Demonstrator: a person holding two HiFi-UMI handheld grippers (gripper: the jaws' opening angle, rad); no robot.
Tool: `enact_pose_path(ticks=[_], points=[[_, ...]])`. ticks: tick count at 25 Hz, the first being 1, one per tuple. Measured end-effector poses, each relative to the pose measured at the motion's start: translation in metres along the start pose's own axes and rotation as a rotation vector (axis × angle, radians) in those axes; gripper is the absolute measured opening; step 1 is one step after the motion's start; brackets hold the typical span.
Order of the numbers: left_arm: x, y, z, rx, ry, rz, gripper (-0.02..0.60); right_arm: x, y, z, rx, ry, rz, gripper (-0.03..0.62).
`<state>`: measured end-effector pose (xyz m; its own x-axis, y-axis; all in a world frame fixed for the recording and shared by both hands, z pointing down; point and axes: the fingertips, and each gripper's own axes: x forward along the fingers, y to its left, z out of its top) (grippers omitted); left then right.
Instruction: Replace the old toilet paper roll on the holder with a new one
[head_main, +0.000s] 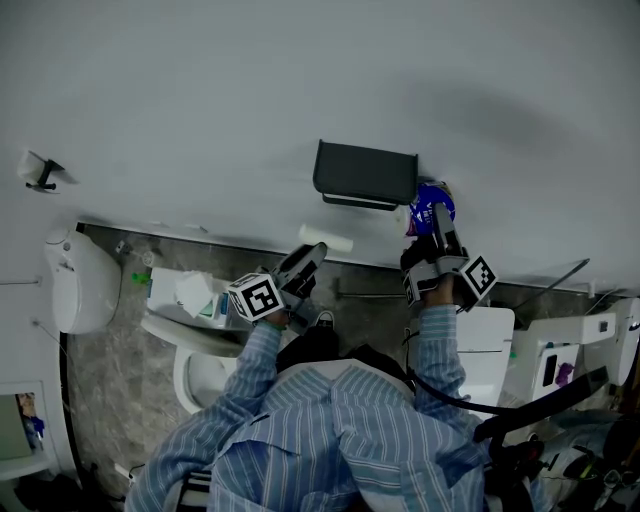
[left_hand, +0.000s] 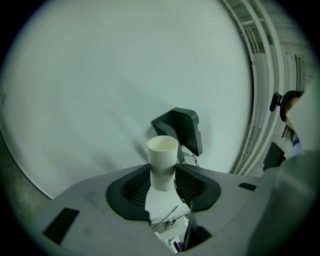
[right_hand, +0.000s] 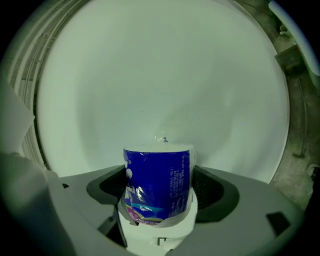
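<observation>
pale, bare wall (head_main: 200, 90) fills most of every view and meets a grey marbled floor (head_main: 105, 400) low in the head view. the left tongs (left_hand: 162, 181) are closed partway onto an empty off-white cardboard tube (left_hand: 162, 157). their dark ribbed pads (left_hand: 134, 187) press its lower part from both sides, and its open end stands clear beyond them. the right tongs (right_hand: 159, 192) stand wider and clamp a blue plastic-wrapped toilet paper roll (right_hand: 157, 175) across its width. a rim of white paper shows below the wrapper's ragged edge. both tongs point level at the wall, each with a marker cube at its back, and the person's hands come out of blue-and-white striped shirt sleeves (head_main: 440, 350). a dark grey box-shaped holder (head_main: 365, 173) is fixed to the wall between and above the two. in the head view the wrapped roll sits just beside the holder's lower right corner; whether it touches cannot be told. the tube lies below the holder's left half and apart from it, and in the left gripper view the holder shows right behind the tube. lower left in the head view, under the left arm, stands a white toilet (head_main: 190, 375), with a rounded white fixture (head_main: 80, 280) further left.
</observation>
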<state>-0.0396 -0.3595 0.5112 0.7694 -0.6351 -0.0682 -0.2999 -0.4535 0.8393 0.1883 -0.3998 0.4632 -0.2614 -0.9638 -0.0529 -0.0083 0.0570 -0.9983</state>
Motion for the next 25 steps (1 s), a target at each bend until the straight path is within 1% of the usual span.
enact_pose_path(ticks=[4, 10, 18, 25], points=[[0.002, 0.000, -0.001, 0.005, -0.004, 0.009, 0.156, 0.007, 0.000, -0.014, 0.002, 0.058, 0.010, 0.417], [0.002, 0.002, 0.002, 0.005, -0.019, 0.008, 0.156, 0.015, -0.002, -0.040, 0.046, 0.124, 0.024, 0.416], [-0.002, 0.006, 0.004, 0.004, -0.028, 0.015, 0.156, 0.016, 0.000, -0.062, 0.030, 0.198, 0.034, 0.416], [-0.002, 0.009, 0.005, 0.000, -0.027, 0.013, 0.156, 0.021, -0.001, -0.090, 0.023, 0.277, 0.034, 0.413]])
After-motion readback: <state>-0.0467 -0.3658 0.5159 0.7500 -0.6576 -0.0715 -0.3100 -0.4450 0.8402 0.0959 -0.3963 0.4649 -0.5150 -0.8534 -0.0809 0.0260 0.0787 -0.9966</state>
